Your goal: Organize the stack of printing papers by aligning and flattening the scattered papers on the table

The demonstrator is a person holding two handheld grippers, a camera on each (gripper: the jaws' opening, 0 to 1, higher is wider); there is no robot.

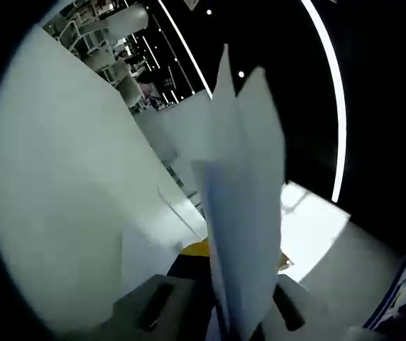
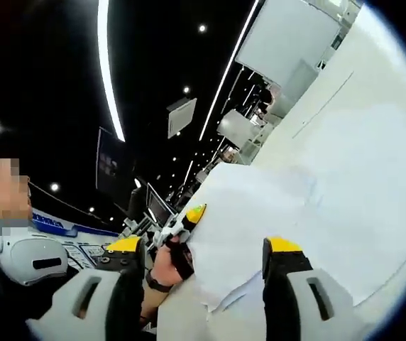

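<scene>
The printing papers (image 1: 242, 213) stand edge-on in the left gripper view, a thin white sheaf rising from between the left gripper (image 1: 224, 312)'s grey jaws, which are clamped on its lower edge; the sheets fan apart slightly toward the top. The right gripper view gives their broad face instead: the papers (image 2: 249, 227) spread as a wide white sheet lifted off the white table (image 2: 373, 163), their lower edge hanging in the gap between the yellow-tipped jaws of the right gripper (image 2: 206, 259), which stand apart and released, not touching the sheets. At the papers' left edge in that view, the left gripper (image 2: 192, 213) pinches them, with a person's gloved hand (image 2: 167, 259) just below it. Behind, a dark ceiling carries long light strips (image 2: 107, 64)
</scene>
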